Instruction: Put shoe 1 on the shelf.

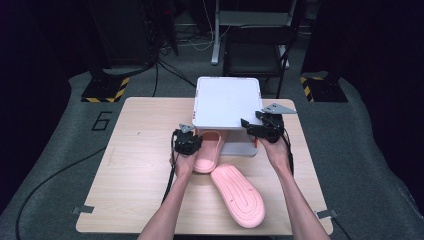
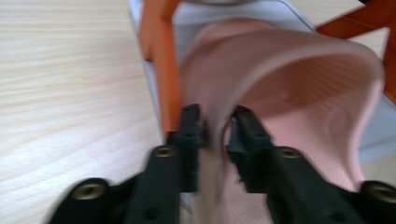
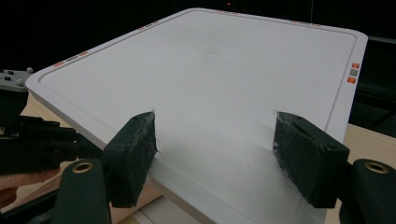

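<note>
A pink slipper (image 1: 209,152) lies with its toe end under a white low stand (image 1: 227,102) on orange legs (image 2: 163,60). My left gripper (image 1: 195,140) is shut on the left edge of that slipper's strap (image 2: 299,84), which is pinched between the pads of my left gripper (image 2: 217,135). A second pink slipper (image 1: 239,194) lies sole up in front, near the table's front edge. My right gripper (image 1: 249,128) is open at the stand's front right corner. Its two pads stand wide apart over the white top (image 3: 224,74), with nothing between them (image 3: 222,154).
The wooden table (image 1: 145,165) has bare room on its left half and along the right edge. The stand's white base plate (image 2: 149,74) sits on the table under the slipper. Beyond the table are a chair (image 1: 255,55) and cables on a grey floor.
</note>
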